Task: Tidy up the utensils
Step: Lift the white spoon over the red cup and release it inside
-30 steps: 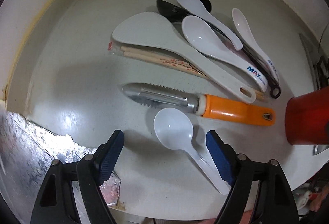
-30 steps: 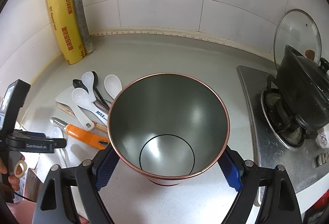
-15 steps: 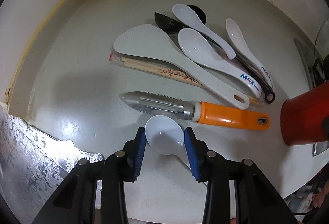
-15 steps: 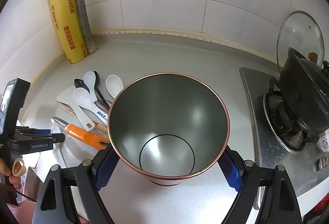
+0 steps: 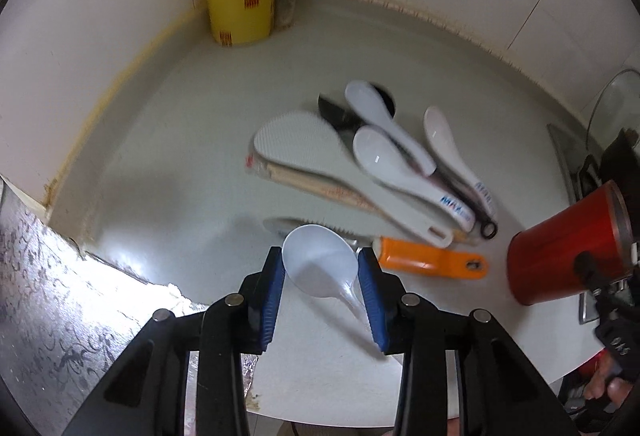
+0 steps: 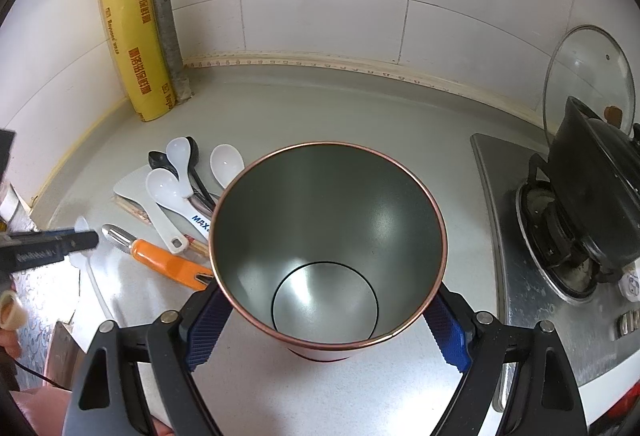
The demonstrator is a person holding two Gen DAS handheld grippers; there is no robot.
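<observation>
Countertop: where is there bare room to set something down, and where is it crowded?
Bare: the grey countertop between the yellow wrap roll, the red metal cup and the steel stove; also the strip by the left wall. Crowded: the white spoons and orange-handled peeler left of the cup.

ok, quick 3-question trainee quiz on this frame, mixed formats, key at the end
1. True or false: the red canister already holds utensils.
2. What is the left gripper clamped on?
A. orange-handled peeler
B. translucent plastic spoon
C. rice paddle
3. Fill in: the right gripper grips the ___.

Key: 1 false, its inside is bare. 2 B. 3 red canister.
</observation>
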